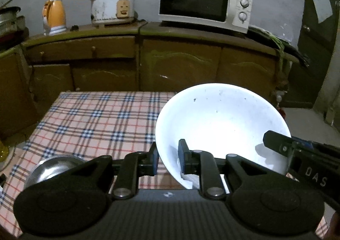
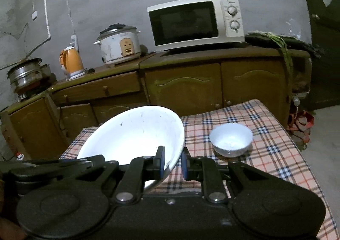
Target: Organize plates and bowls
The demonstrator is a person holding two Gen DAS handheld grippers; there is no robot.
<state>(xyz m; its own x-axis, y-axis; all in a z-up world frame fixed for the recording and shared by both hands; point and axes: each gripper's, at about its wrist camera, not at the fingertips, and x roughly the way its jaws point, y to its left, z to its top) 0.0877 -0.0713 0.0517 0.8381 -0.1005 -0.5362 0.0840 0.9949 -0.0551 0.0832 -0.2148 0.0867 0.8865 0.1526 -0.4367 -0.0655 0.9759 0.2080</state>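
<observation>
Both hand-held grippers (image 1: 167, 160) (image 2: 172, 164) clamping bowl (image 1: 221, 125)

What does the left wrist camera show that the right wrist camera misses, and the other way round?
Only the left wrist view shows the steel bowl on the checked tablecloth, low on the left behind the gripper's frame.

Only the right wrist view shows the small white bowl standing on the cloth and the steel steamer pot at the counter's far left.

Both show the large white bowl, clamped at opposite rims by the left gripper and right gripper, plus the microwave, rice cooker and orange kettle.
</observation>
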